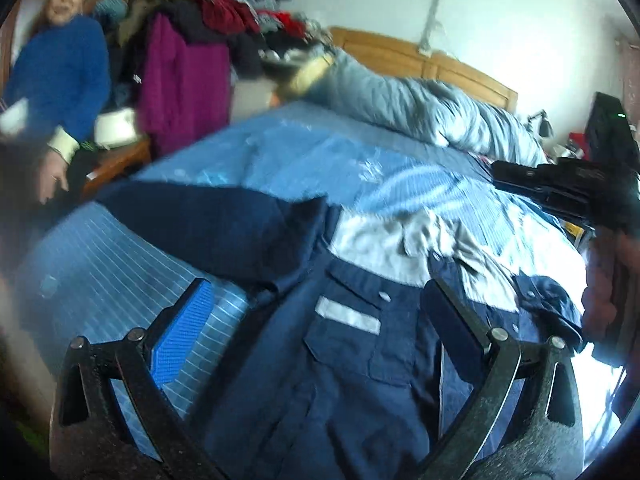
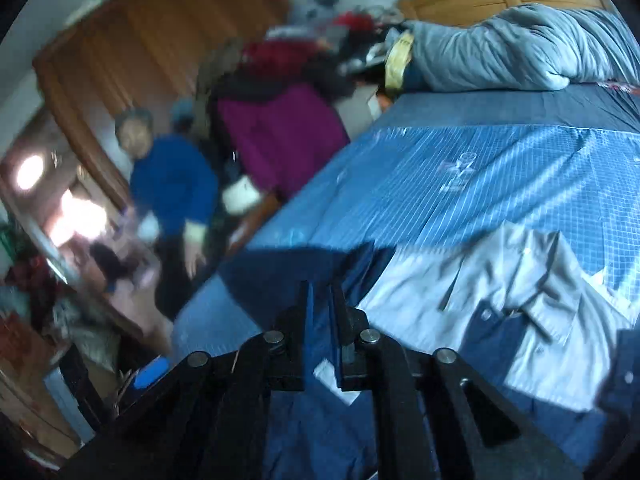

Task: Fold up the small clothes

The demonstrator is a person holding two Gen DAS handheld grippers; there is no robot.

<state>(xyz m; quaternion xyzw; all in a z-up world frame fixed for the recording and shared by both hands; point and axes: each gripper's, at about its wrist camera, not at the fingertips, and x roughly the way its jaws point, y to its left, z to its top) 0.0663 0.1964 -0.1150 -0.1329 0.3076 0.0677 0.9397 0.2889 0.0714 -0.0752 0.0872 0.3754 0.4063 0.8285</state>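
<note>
I'm barely started: the navy-and-grey jacket fills the lower centre of both views, spread on the blue bedspread, one sleeve apparently laid across, body unfolded. My left gripper hangs wide open above it; my right gripper is pinched nearly closed on a fold of its navy cloth, I judge.

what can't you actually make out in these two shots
- Right gripper, right wrist view: jaws nearly closed around navy jacket fabric; whether they pinch it is hidden by the fingers.
- Jacket hem, both views: cut off by the bottom edge and gripper linkages.
- Clothes pile beyond the bed: motion blur merges the items.
- Person in blue sweater, right wrist view: face blurred.
</note>
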